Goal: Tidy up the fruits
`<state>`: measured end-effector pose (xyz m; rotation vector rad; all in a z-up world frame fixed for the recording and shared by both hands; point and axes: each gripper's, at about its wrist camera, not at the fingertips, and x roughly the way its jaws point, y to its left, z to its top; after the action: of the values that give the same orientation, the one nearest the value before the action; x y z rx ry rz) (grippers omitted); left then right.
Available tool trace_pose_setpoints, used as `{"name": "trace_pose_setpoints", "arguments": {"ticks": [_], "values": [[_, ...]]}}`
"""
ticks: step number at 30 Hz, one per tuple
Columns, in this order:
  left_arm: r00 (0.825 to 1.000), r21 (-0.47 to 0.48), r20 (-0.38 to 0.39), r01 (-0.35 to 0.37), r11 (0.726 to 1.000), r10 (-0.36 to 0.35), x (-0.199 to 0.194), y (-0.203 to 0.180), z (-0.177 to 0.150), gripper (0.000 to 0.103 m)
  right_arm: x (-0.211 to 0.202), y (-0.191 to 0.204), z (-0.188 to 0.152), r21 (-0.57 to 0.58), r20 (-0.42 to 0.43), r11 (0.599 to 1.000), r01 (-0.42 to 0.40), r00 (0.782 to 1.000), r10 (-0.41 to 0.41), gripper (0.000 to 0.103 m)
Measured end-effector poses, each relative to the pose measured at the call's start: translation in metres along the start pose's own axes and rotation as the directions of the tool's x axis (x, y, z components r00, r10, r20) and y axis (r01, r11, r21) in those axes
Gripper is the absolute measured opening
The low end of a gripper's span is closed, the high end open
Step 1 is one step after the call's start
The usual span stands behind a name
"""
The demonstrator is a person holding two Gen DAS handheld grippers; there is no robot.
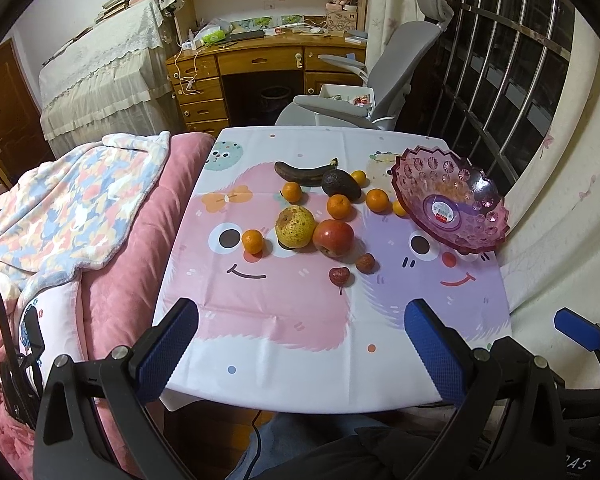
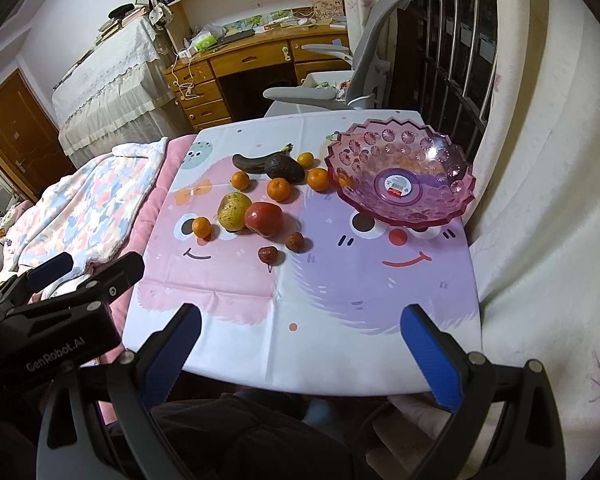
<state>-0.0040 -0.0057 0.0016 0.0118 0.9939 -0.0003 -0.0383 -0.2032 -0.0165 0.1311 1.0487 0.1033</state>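
A cartoon tablecloth (image 1: 260, 332) was spread near; a wooden desk (image 1: 260, 60) and grey chair (image 1: 396, 68) were seen far.

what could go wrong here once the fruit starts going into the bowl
1. The pink faceted plastic bowl sits at the table's far right corner, near the edge; a nudge could push it off.
2. The small round oranges lie loose and could roll when neighbours are lifted.
3. The blackened overripe banana touches the dark avocado and may squash in a gripper.

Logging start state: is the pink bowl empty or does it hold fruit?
Empty. The pink bowl shows only a label sticker inside; the tangerines and other fruit lie on the tablecloth.
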Motion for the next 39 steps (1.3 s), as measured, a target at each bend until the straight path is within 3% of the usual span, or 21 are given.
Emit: {"name": "trace_pose_setpoints", "arguments": {"ticks": [19, 32, 39], "values": [[1.000, -0.018, 0.006, -0.026, 1.000, 0.026, 0.004, -0.011, 0.007, 0.102, 0.002, -0.011, 0.007, 0.009, 0.002, 0.999, -0.035, 0.999, 0.035, 0.100], [0.997, -0.085, -0.004, -0.079, 0.993, 0.079, 0.010, 0.027, 0.011, 0.102, 0.022, -0.002, 0.024, 0.017, 0.005, 0.993, -0.118, 0.993, 0.118, 0.100], [0.997, -0.063, -0.056, -0.049, 0.997, 0.046, 0.035, 0.057, 0.024, 0.102, 0.032, 0.018, 0.032, 0.047, 0.021, 0.997, -0.065, 0.998, 0.064, 0.100]]}}
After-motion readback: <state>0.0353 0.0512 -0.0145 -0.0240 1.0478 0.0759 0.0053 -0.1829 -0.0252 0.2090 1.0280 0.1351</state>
